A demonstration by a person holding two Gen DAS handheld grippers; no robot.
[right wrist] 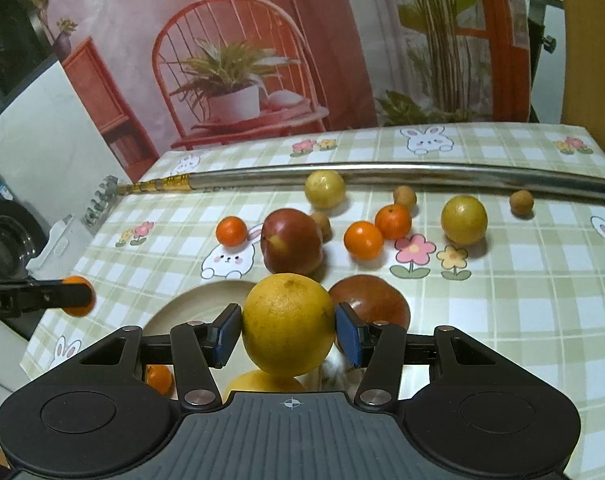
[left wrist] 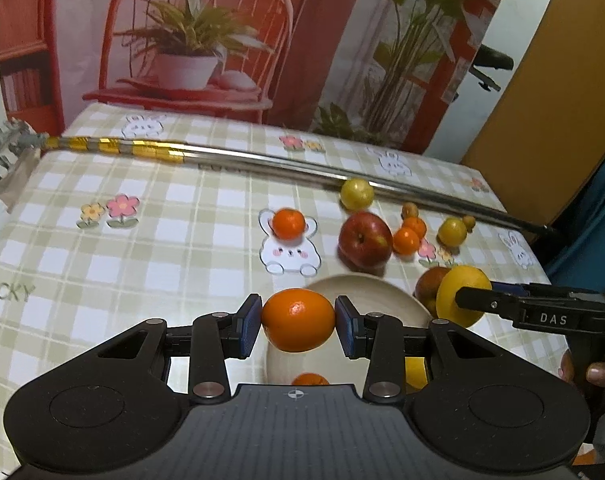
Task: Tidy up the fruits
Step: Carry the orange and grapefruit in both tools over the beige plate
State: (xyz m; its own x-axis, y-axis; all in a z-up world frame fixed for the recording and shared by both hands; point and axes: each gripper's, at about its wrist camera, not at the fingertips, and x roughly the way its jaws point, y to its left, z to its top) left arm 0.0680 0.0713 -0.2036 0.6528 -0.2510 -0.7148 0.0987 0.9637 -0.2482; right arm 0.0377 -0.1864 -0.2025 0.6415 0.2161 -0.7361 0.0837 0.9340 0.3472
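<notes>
Checked green-and-cream tablecloth point(right wrist: 502, 300), printed with white rabbits and pink and yellow flowers, is covering the table we are working over. Behind it a printed backdrop point(right wrist: 242, 60) is showing a red wire chair and potted plants, and a long silver metal rod with gold-taped bands point(right wrist: 382, 172) is lying along the far side of the cloth.

We are holding the left gripper point(left wrist: 298, 320) closed on a small orange mandarin point(left wrist: 298, 319), its blue pads pressing both sides, above the near part of a round cream plate point(left wrist: 366, 288). We are holding the right gripper point(right wrist: 288, 326) closed on a large yellow citrus fruit point(right wrist: 288, 324), also over the plate's right edge.

Counting in the right wrist view, we are seeing two red apples point(right wrist: 292, 242), one behind the held citrus and one just to its right. Three loose mandarins point(right wrist: 363, 240) are sitting on the cloth, plus one on the plate at near left. Two pale yellow round fruits point(right wrist: 463, 219) are resting farther back, near the rod. Three small brown round fruits point(right wrist: 521, 202) are lying among them. Another yellow fruit is showing partly under the held citrus; we cannot tell what it is.
</notes>
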